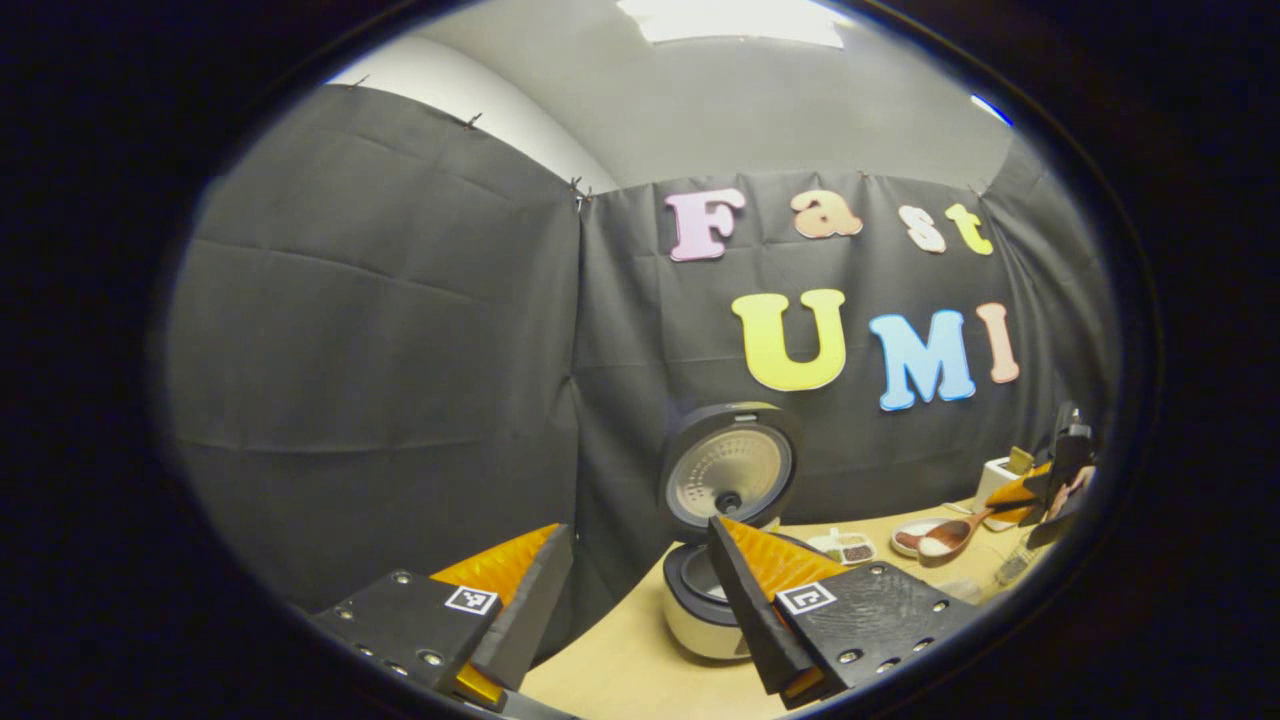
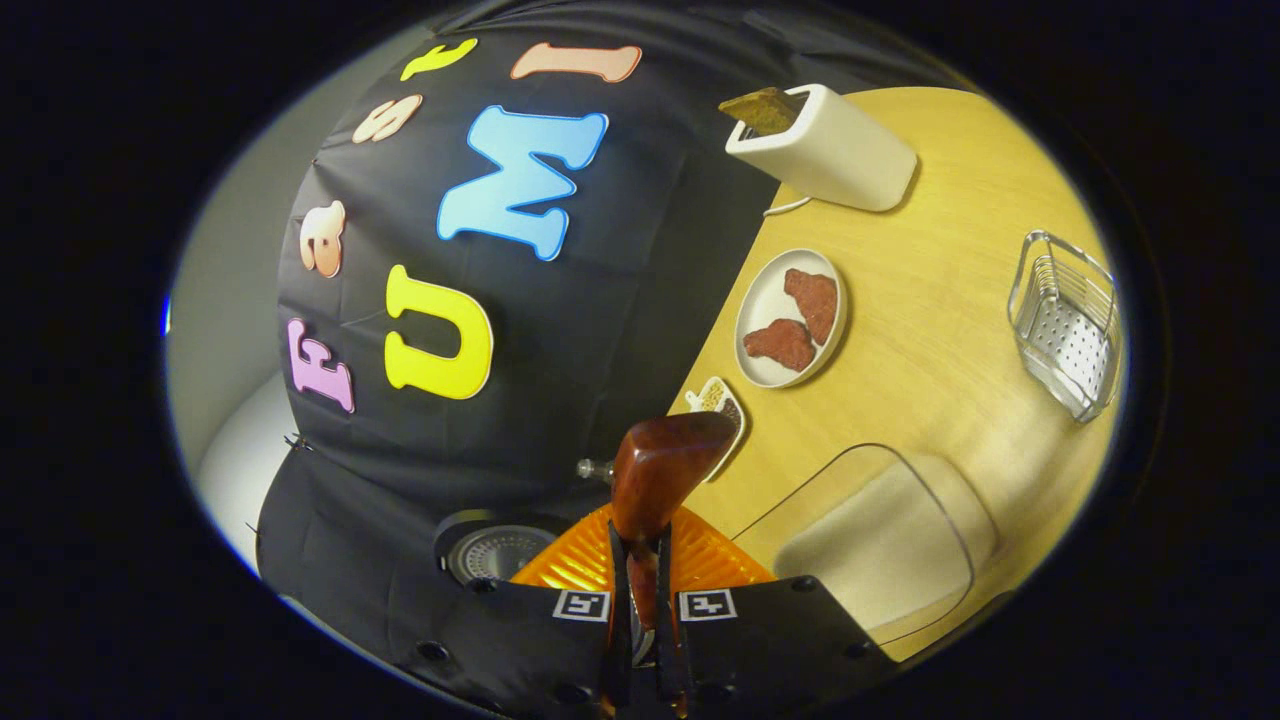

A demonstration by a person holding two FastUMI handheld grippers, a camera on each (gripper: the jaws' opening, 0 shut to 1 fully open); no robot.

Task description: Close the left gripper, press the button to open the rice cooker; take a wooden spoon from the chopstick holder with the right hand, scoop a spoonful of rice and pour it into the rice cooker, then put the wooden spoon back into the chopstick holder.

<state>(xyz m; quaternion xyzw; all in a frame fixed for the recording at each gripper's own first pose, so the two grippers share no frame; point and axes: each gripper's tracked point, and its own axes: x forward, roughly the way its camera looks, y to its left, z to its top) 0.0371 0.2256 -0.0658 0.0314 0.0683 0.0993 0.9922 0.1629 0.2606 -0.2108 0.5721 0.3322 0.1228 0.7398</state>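
From my left tool's (image 1: 640,590) view, its two fingers stand well apart with nothing between them, hanging above the near edge of the surface (image 1: 640,660). Just ahead and below them sits the rice cooker (image 1: 705,600), lid up and the pot mouth showing. Far off to the right of this tool I see my right tool (image 1: 1030,495) carrying the wooden spoon (image 1: 945,540), its bowl holding a white heap of rice, level with a small plate (image 1: 915,535) behind it. The danger here, as I judge it, is the long carry: the spoon must travel well across to the cooker, and any roll of my wrist would spill grains onto the surface. My idle left tool also hangs close over the cooker and could get in the spoon's way. From my right tool's (image 2: 640,600) view, the fingers are clamped together on the spoon's handle, the spoon bowl (image 2: 665,470) jutting ahead seen from its back, so I cannot see the rice from here. The cooker's lid (image 2: 495,550) lies just left of the fingers, the rice container (image 2: 885,540) to the right, the chopstick holder (image 2: 1065,325) farther right. The thin handle could twist in the grip and tip the load early.
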